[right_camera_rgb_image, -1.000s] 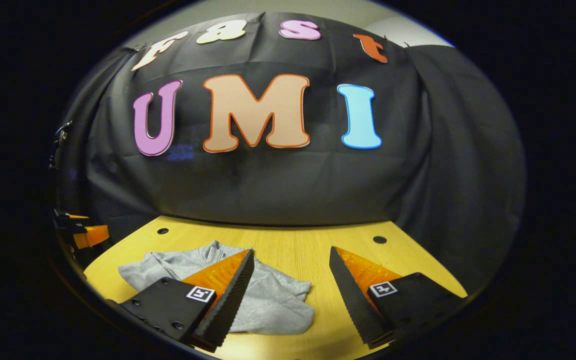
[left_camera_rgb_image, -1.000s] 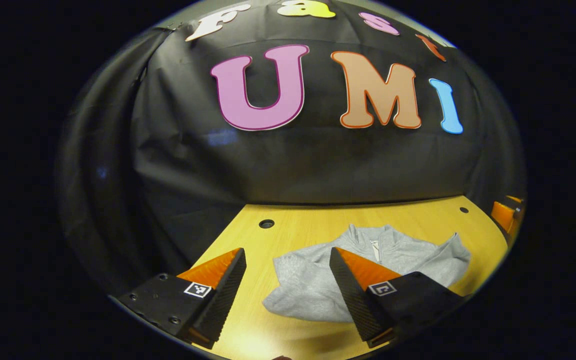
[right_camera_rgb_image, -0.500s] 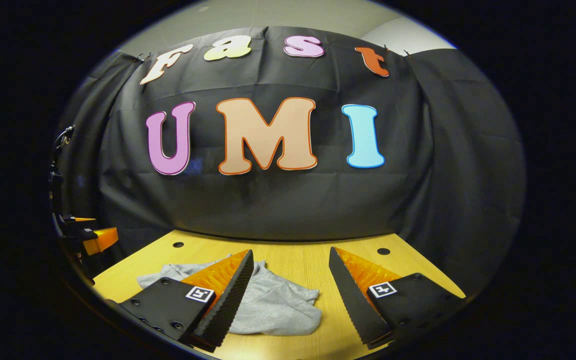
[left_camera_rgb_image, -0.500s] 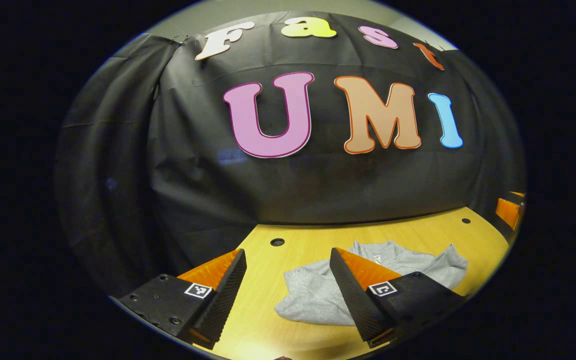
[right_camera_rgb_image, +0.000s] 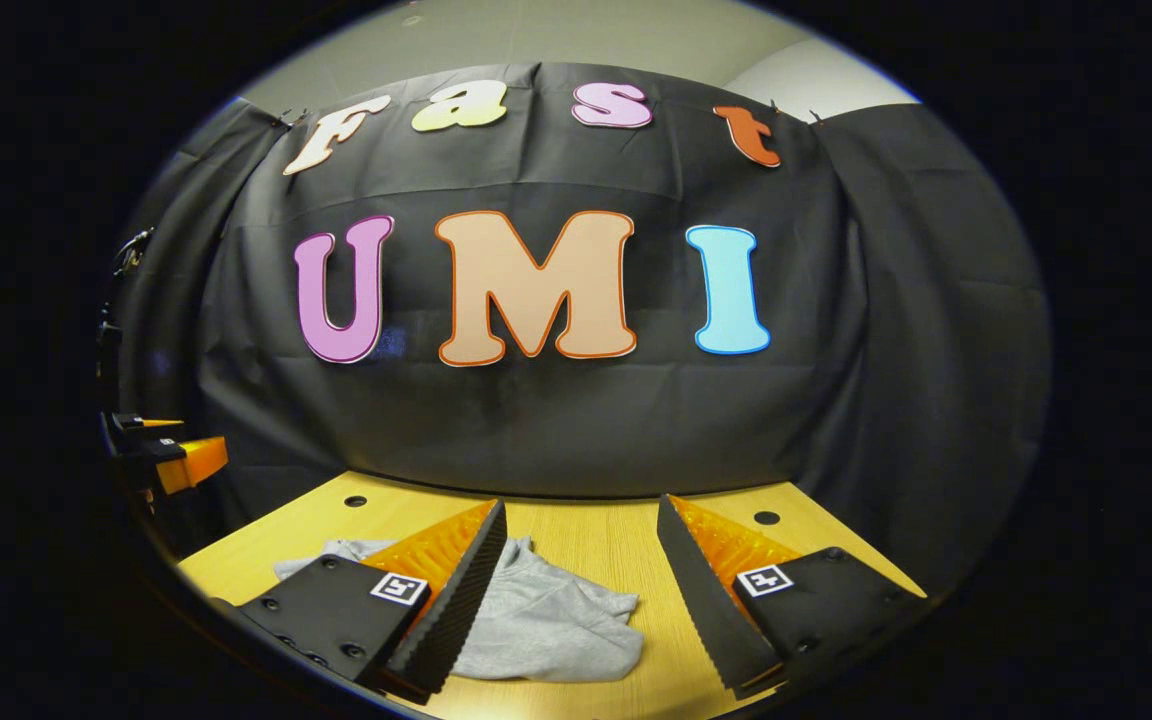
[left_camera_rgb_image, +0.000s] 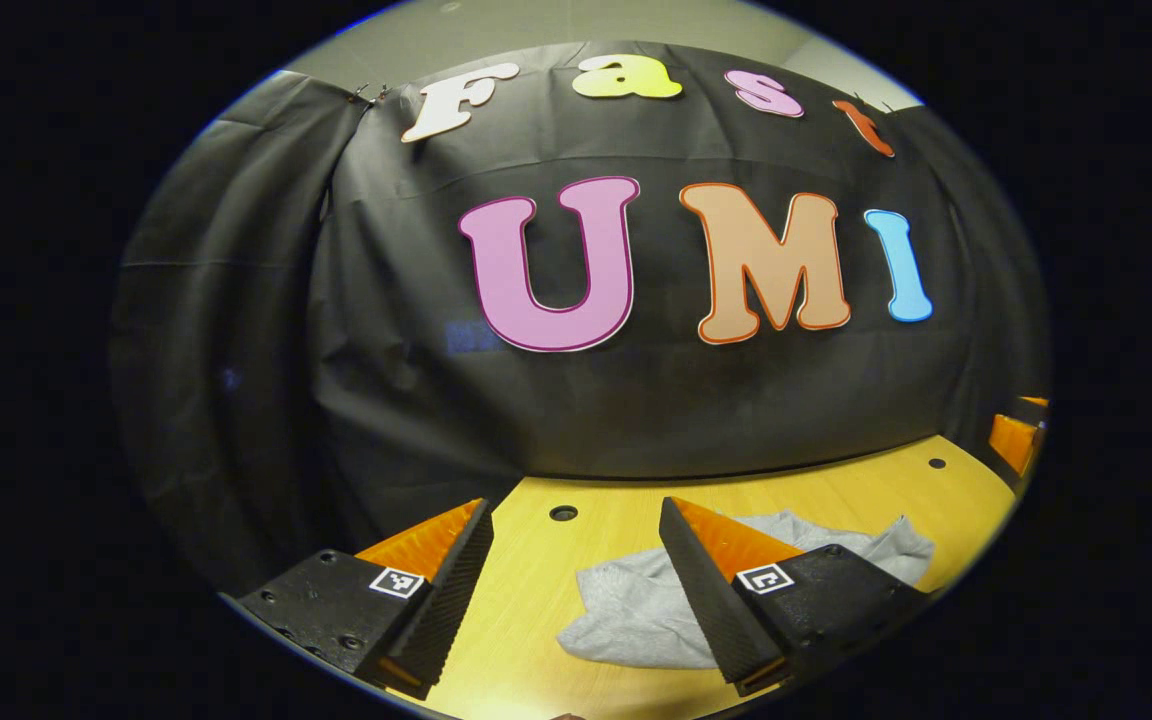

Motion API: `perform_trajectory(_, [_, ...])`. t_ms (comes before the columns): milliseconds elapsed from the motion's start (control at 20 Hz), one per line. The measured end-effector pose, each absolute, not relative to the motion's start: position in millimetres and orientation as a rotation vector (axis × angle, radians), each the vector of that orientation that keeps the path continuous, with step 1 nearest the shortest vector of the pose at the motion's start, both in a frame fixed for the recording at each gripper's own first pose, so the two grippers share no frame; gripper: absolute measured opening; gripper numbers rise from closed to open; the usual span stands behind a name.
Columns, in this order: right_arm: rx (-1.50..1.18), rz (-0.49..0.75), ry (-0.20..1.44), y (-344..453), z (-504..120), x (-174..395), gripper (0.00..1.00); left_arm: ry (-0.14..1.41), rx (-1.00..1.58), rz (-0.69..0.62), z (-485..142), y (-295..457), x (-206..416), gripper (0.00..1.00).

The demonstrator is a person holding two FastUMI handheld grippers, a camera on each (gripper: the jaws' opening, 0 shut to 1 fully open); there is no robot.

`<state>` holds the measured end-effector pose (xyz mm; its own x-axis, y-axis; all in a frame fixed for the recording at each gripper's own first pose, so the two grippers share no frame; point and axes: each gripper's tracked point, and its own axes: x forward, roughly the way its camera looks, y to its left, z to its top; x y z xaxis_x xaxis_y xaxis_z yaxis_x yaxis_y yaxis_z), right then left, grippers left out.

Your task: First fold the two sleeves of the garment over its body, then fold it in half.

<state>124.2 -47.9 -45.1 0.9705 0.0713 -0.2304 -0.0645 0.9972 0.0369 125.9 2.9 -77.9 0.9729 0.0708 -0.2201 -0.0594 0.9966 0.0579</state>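
Now the grey garment (left_camera_rgb_image: 636,610) lies folded on the table (left_camera_rgb_image: 536,600), both claws spread, empty.

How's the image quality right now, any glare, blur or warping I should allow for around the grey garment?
Left gripper view: sharp, no motion blur; fisheye bows the table edge; faint sheen on the wood near the bottom; grey garment evenly lit, partly behind the left gripper. Right gripper view: also sharp; the garment casts a soft shadow; the right gripper blocks part of it.
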Motion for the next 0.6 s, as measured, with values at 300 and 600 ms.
perform_trajectory(300, [0.035,0.073,0.245,-44,-48,129,0.96,0.212,0.064,0.057,-73,0,132,0.96])
perform_trajectory(600, [0.029,0.075,0.225,-40,-45,137,0.96,0.198,0.079,0.047,-67,-1,135,0.97])
